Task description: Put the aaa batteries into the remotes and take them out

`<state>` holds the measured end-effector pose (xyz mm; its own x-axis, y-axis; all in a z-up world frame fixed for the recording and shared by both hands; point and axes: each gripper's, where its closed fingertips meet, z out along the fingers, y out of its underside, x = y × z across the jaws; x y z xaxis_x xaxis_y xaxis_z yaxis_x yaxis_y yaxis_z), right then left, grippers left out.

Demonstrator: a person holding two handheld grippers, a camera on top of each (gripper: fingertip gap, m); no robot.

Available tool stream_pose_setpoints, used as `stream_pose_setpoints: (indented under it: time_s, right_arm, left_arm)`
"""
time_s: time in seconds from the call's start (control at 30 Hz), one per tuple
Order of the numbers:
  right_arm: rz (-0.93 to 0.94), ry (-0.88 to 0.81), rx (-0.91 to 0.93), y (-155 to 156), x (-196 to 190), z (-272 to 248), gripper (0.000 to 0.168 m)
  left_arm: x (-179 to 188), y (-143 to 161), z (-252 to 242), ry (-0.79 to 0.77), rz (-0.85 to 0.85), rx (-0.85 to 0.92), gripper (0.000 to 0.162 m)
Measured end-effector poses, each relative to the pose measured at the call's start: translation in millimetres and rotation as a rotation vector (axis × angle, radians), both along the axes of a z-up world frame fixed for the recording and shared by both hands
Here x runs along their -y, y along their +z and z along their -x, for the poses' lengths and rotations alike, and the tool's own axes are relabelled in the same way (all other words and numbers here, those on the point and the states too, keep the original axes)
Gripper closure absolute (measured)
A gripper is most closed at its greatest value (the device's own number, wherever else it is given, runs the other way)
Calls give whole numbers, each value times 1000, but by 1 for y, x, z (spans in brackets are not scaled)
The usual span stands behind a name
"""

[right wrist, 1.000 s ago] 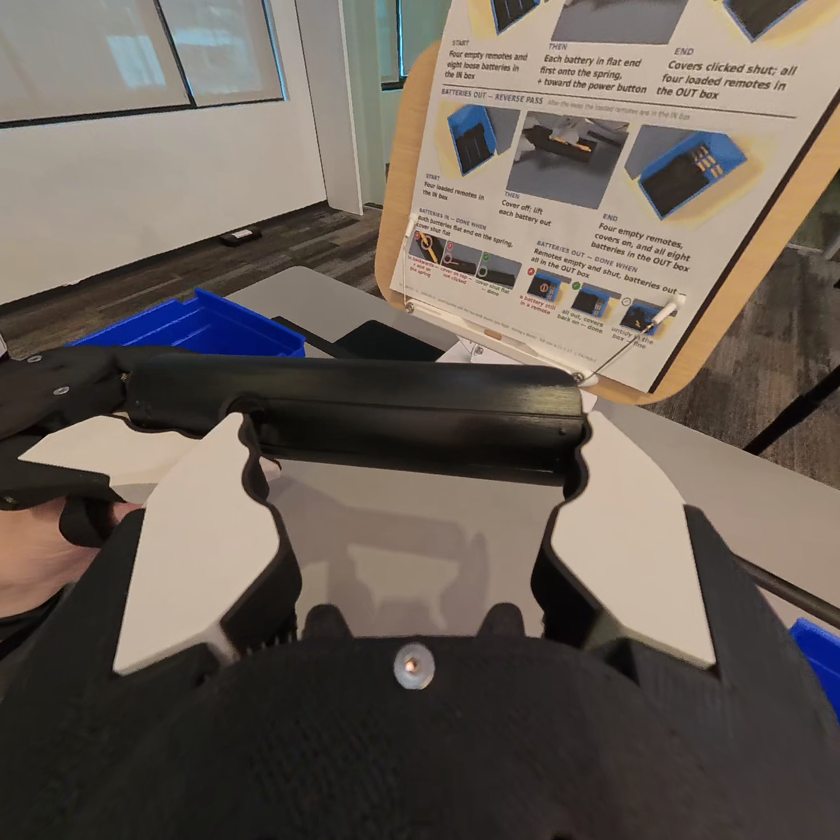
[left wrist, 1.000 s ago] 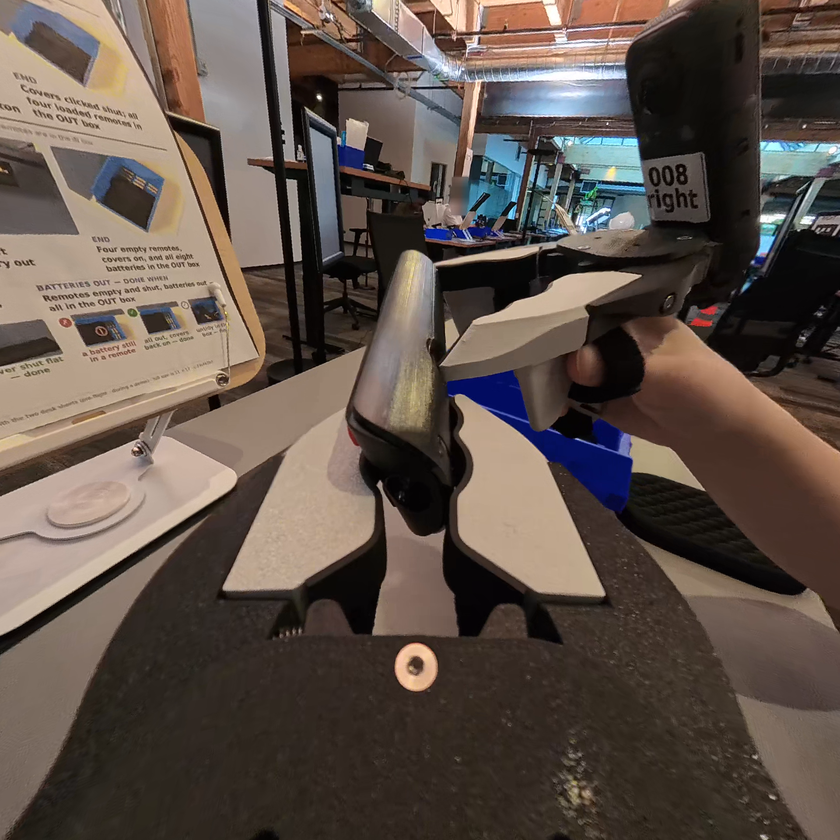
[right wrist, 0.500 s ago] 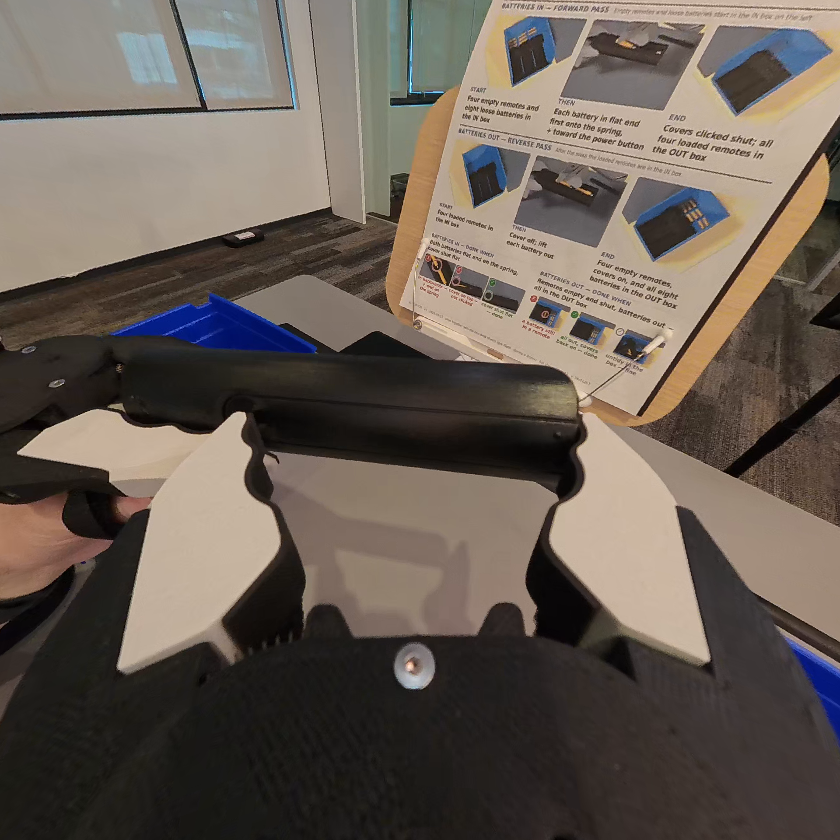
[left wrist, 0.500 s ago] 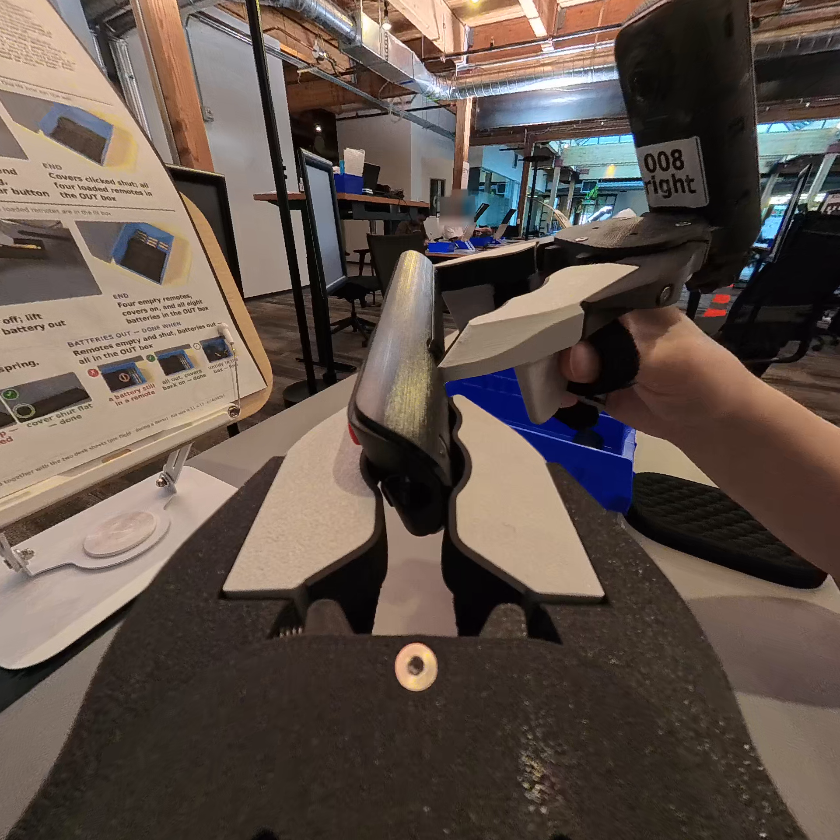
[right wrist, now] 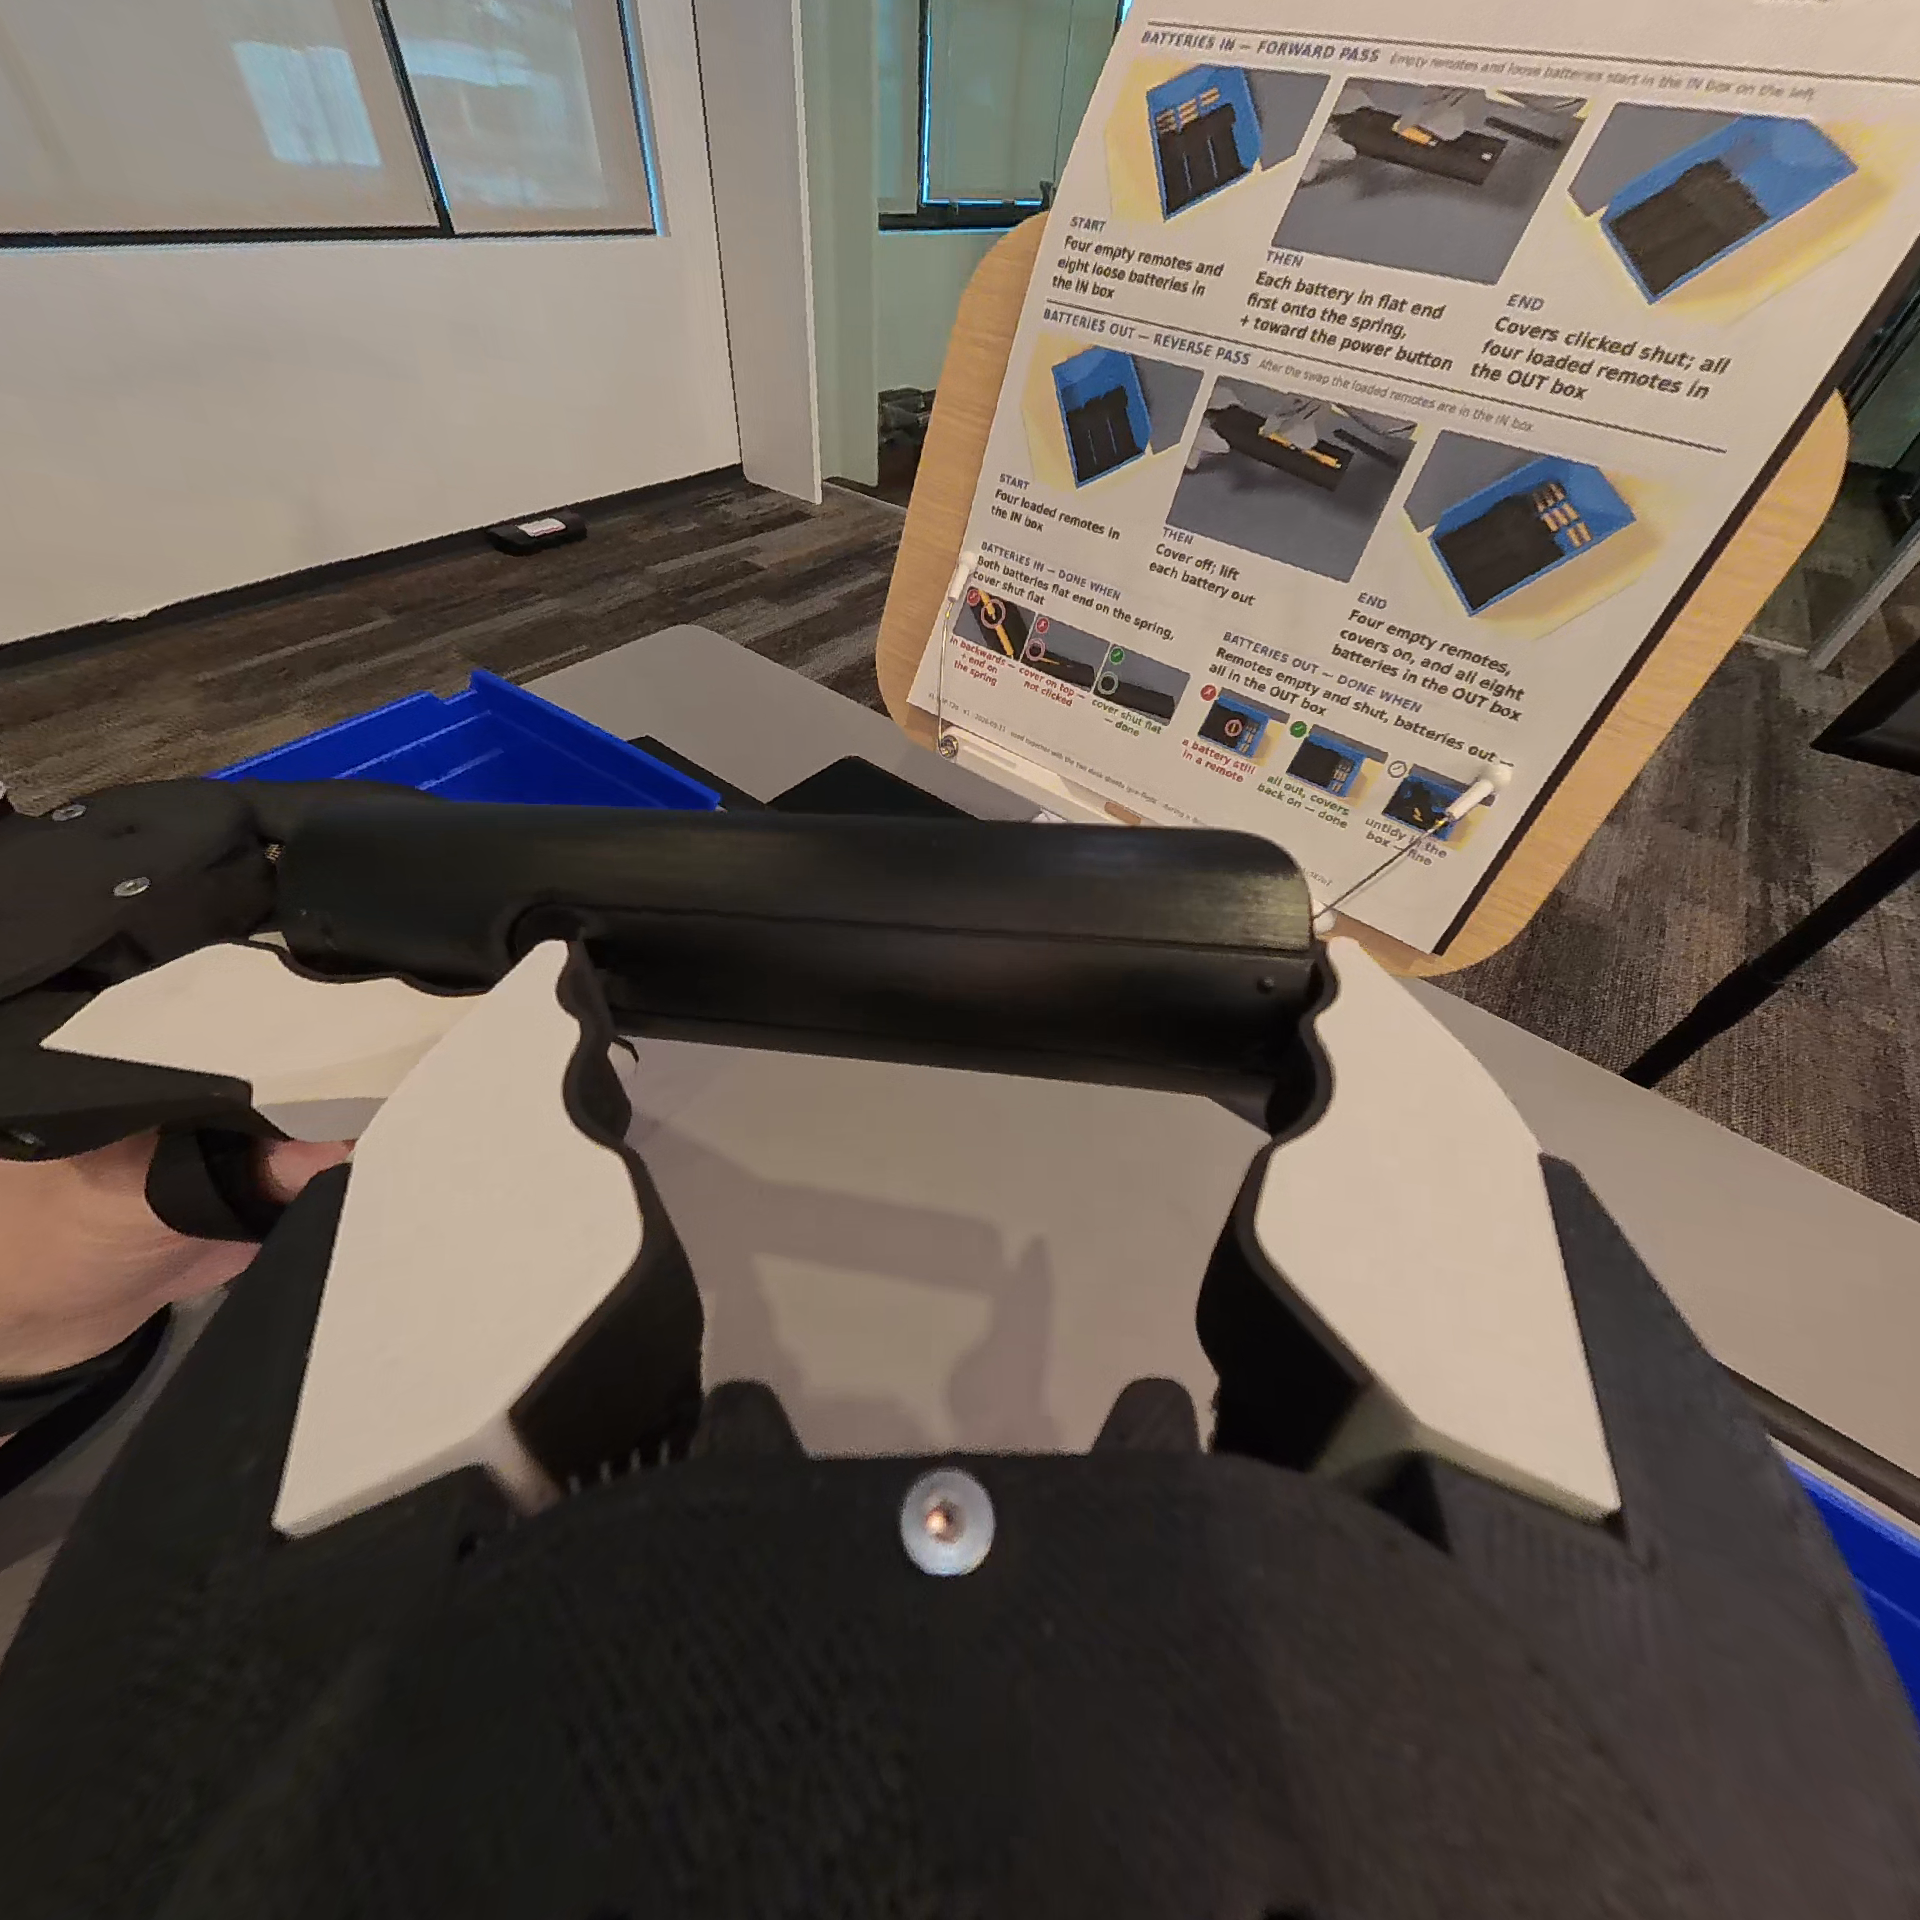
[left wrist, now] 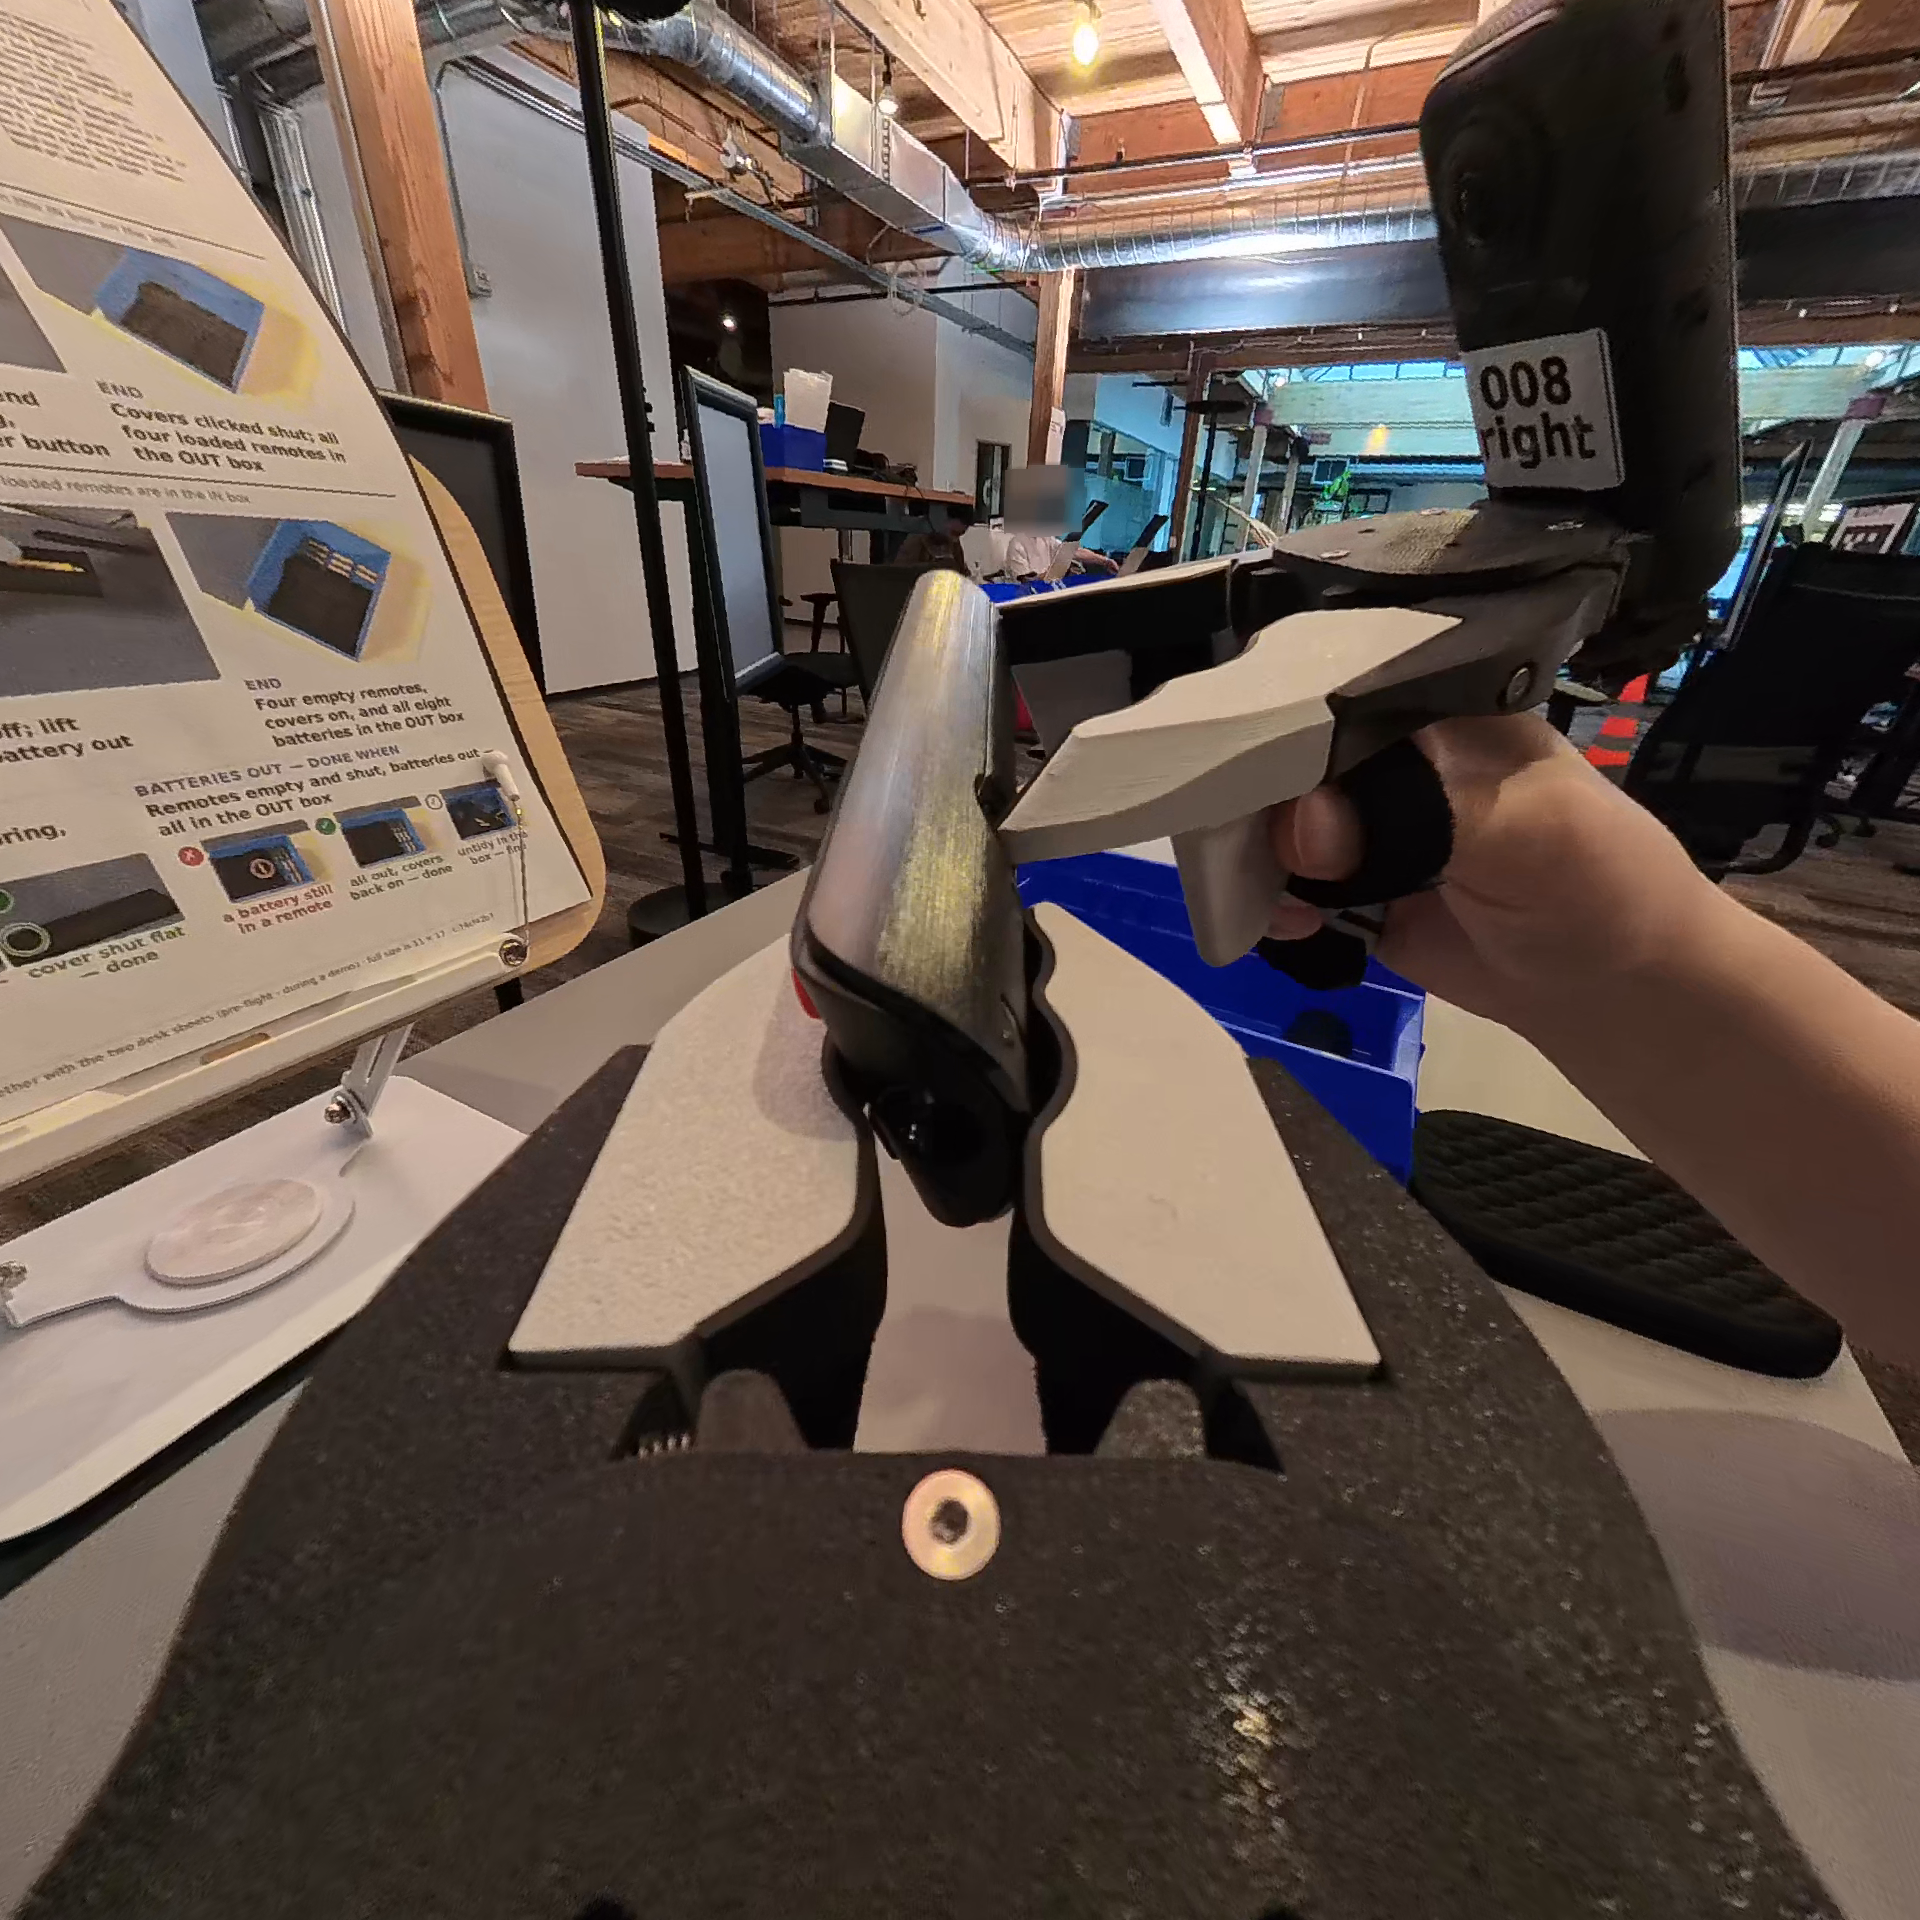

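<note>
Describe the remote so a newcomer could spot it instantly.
Start at the tilted instruction board on the grey table. Before it, held above the tabletop, is the black remote, a long bar. It alone is gripped by both grippers at once.

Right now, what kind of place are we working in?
Probably an open-plan office or lab workspace in a converted industrial building. Exposed ceiling ducts and wooden beams run overhead, desks with office chairs stand behind, and an instruction board sits on the grey table.
</note>
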<state>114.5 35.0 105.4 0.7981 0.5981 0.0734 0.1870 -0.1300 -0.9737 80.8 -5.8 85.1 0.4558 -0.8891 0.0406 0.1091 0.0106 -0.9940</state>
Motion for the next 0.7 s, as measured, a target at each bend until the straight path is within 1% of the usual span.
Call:
stream_pose_setpoints:
  time_s: [0.13, 0.7]
  right_arm:
    - [-7, 1, 5, 3, 3, -2, 47]
    - [-11, 14, -6, 6, 9, -2, 49]
  left_arm:
    - [3, 2, -1, -11, -10, 6, 139]
    - [7, 5, -1, -4, -60, -27, 139]
